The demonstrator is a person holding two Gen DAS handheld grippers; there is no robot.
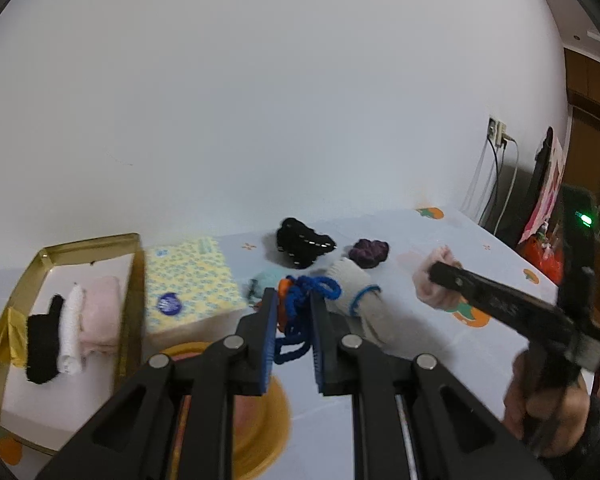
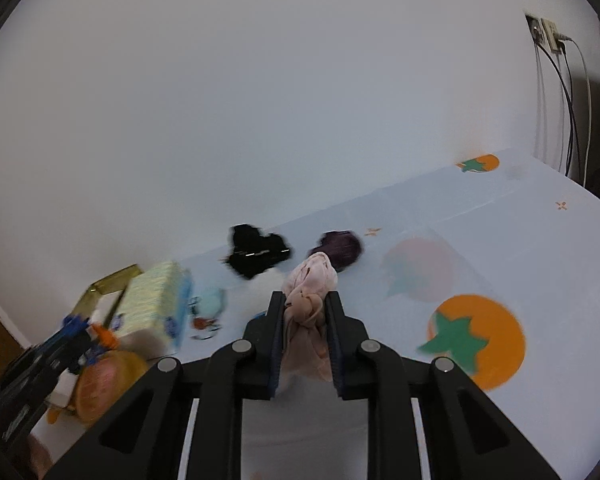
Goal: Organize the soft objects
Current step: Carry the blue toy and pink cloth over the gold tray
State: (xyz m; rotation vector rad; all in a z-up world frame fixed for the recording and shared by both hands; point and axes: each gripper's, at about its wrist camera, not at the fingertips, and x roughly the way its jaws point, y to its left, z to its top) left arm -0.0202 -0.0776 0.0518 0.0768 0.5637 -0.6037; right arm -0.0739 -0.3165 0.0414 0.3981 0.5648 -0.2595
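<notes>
The left gripper (image 1: 294, 312) is pinching a blue braided cord bundle with an orange bit (image 1: 300, 304), lifted above the orange round dish (image 1: 260, 420); its loops are hanging loose, so they may be snagging on the grey knitted glove w/ blue cuff (image 1: 356, 288) just beside. The right gripper (image 2: 305, 312) is pressing on a crumpled pale pink cloth (image 2: 310, 292); only a fold is caught, so it may be slipping out. The gold-rimmed box (image 1: 132, 280), w/ rolled cloths inside, is standing left, close behind the yellow tissue pack (image 1: 192, 280); its rim may be catching the cord. Right side of the fruit-print tablecloth (image 2: 540, 260) is giving free room.
</notes>
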